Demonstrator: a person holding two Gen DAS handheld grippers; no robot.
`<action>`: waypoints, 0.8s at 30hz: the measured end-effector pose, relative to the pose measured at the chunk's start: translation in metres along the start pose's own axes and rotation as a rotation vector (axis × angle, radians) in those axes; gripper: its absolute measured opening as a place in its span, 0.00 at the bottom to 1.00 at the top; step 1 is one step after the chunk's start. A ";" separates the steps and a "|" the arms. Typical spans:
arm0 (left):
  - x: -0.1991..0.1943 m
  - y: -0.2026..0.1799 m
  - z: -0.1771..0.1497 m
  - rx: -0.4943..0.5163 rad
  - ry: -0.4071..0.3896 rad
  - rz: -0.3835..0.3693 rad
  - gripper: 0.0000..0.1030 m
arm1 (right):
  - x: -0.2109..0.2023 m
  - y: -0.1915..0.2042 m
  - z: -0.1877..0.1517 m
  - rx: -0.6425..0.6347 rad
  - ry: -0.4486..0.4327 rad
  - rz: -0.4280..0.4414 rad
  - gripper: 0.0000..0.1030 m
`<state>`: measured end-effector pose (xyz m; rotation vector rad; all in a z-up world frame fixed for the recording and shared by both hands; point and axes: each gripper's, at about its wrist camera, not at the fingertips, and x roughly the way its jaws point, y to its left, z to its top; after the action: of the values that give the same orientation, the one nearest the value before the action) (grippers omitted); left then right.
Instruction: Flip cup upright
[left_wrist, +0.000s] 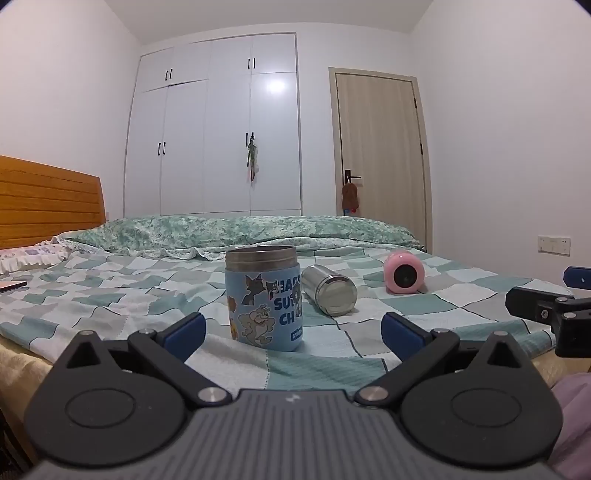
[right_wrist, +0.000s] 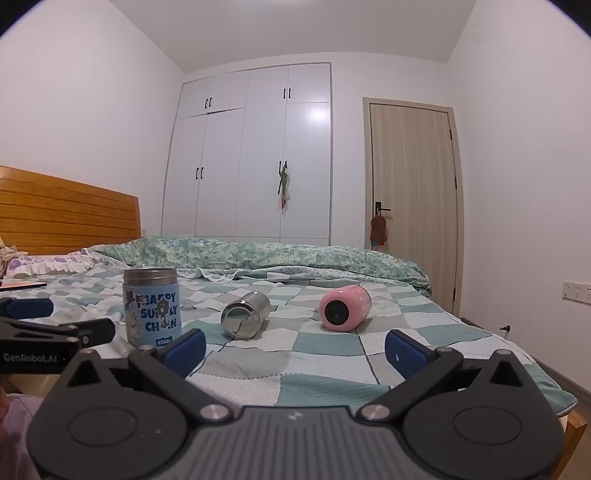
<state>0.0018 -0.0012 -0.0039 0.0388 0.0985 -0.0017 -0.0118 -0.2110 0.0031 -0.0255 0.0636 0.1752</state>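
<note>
A blue cartoon-print cup (left_wrist: 264, 299) (right_wrist: 152, 308) with a steel rim stands upright on the checkered bedspread. A steel cup (left_wrist: 329, 294) (right_wrist: 245, 314) lies on its side to its right. A pink cup (left_wrist: 403, 272) (right_wrist: 344, 308) lies on its side further right. My left gripper (left_wrist: 293, 332) is open and empty, just in front of the blue cup; it also shows at the left edge of the right wrist view (right_wrist: 40, 321). My right gripper (right_wrist: 295, 349) is open and empty, in front of the steel and pink cups; part of it shows in the left wrist view (left_wrist: 561, 295).
The bed (right_wrist: 314, 369) carries a rolled green quilt (left_wrist: 240, 230) at the back and a wooden headboard (left_wrist: 44, 199) at left. A flat dark object (left_wrist: 13, 285) lies at the bed's left. A wardrobe (right_wrist: 255, 155) and a closed door (right_wrist: 413, 199) stand behind.
</note>
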 end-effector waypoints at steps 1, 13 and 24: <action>0.000 0.000 0.000 0.000 -0.001 0.001 1.00 | 0.000 0.000 0.000 -0.001 0.000 0.000 1.00; -0.003 0.000 0.002 0.000 0.003 -0.002 1.00 | 0.000 0.000 0.000 -0.003 0.003 0.000 1.00; -0.003 0.000 0.003 -0.001 0.003 -0.002 1.00 | 0.000 0.000 0.000 -0.003 0.002 0.001 1.00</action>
<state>-0.0011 -0.0013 -0.0009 0.0381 0.1014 -0.0035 -0.0120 -0.2108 0.0033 -0.0287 0.0658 0.1759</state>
